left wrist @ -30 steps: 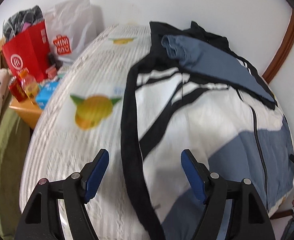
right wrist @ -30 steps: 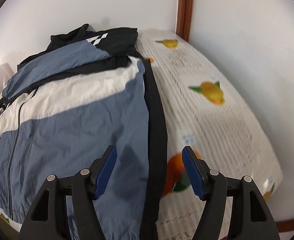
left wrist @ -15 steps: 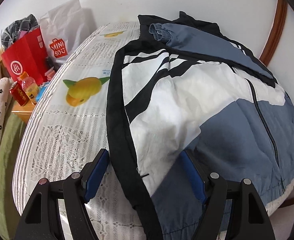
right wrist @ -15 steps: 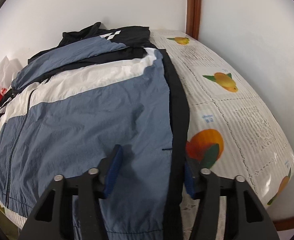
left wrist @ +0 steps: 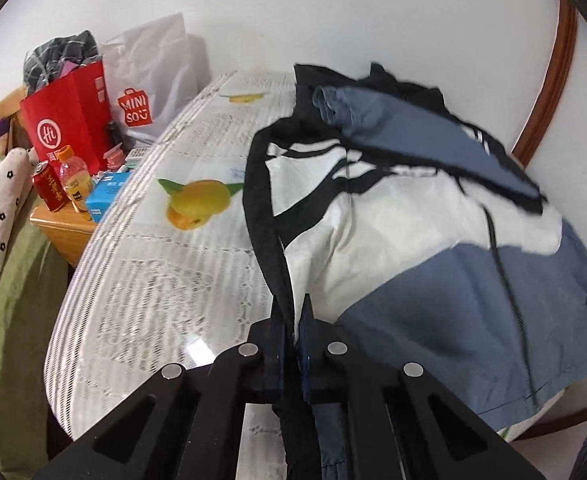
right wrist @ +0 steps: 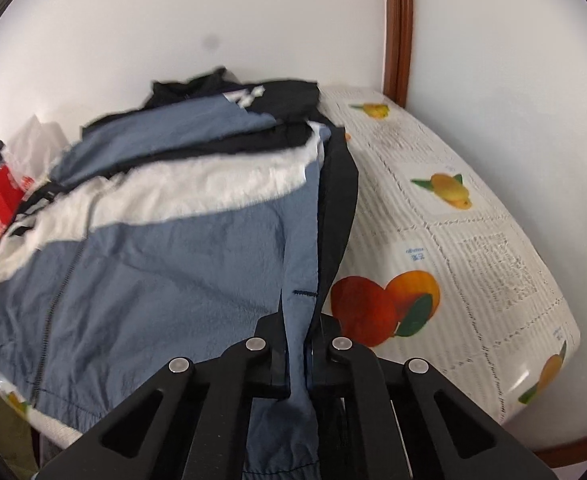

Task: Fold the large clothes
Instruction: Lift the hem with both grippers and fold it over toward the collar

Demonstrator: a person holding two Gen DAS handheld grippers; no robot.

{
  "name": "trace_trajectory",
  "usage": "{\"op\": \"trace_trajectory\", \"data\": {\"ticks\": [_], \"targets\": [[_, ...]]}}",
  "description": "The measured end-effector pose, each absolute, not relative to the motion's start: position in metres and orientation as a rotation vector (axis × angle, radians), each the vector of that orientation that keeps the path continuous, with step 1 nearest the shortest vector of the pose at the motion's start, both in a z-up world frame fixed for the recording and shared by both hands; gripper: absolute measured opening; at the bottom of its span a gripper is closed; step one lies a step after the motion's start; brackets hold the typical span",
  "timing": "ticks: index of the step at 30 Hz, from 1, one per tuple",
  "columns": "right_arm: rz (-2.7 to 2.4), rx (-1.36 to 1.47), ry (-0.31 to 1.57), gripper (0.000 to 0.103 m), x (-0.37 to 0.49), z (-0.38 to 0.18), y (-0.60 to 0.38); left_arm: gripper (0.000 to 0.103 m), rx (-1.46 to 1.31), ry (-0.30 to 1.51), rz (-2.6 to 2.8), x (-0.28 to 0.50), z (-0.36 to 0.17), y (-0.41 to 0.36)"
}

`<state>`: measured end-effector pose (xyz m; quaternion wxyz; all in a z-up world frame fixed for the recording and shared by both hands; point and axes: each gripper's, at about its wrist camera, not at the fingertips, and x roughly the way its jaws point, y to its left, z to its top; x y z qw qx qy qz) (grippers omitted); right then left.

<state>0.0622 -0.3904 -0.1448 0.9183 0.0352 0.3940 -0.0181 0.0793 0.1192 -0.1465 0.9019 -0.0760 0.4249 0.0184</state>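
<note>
A large blue, white and black jacket (left wrist: 433, 256) lies spread on a table covered with a fruit-print cloth (left wrist: 165, 280). One sleeve is folded across its top. My left gripper (left wrist: 291, 332) is shut on the jacket's black left side edge near the hem. My right gripper (right wrist: 299, 344) is shut on the jacket (right wrist: 165, 264) at its right side edge, pinching blue and black fabric. Both pinched edges are lifted a little off the table (right wrist: 473, 248).
A red paper bag (left wrist: 67, 114), a white Miniso bag (left wrist: 149, 84), bottles and a can (left wrist: 51, 190) stand on a wooden side table at the left. White walls and a brown door frame (right wrist: 397, 28) lie behind the table.
Both grippers were open, astride the jacket's side edges. They have shut on the fabric and begun lifting it.
</note>
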Motion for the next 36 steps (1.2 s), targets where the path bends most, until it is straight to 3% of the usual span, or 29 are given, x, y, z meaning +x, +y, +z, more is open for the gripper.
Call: {"op": "trace_trajectory", "data": {"ticks": [20,36], "targets": [[-0.010,0.112,0.627,0.004,0.069,-0.065,-0.391,0.005,-0.224,0.710,0.006,0.101,-0.069,0.131],[-0.038,0.175,0.565,0.004,0.181,-0.021,-0.396,0.005,-0.155,0.637,0.047,0.206,-0.033,0.116]]}}
